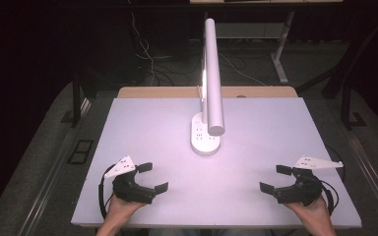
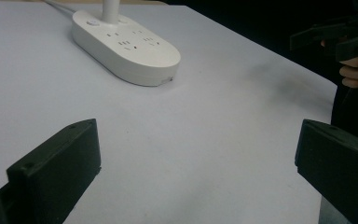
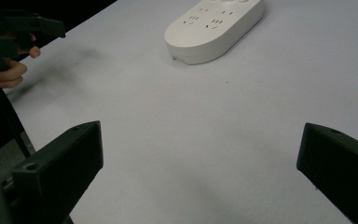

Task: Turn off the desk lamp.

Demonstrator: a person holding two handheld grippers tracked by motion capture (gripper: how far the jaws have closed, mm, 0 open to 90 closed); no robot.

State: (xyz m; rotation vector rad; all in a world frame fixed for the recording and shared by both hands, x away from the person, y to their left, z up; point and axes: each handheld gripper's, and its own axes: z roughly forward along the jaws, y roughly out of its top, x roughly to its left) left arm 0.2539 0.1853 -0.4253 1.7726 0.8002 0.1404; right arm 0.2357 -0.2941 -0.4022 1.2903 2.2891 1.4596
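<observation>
A white desk lamp stands mid-table on an oval base (image 1: 205,136) with socket outlets; its long cylindrical head (image 1: 211,73) reaches toward me. The same base (image 2: 126,46) (image 3: 214,29) lies ahead of both gripper cameras. My left gripper (image 1: 153,177) rests near the front left of the white table, open, with nothing between its jaws. My right gripper (image 1: 275,178) rests near the front right, also open and empty. Each gripper view shows its own two black jaws wide apart (image 2: 196,168) (image 3: 200,172), with the other hand and gripper farther off.
The white tabletop (image 1: 142,128) has a wooden strip along its far edge. Cables (image 1: 147,54) and table legs (image 1: 279,59) sit on the dark floor behind. A floor outlet plate (image 1: 80,151) lies left of the table.
</observation>
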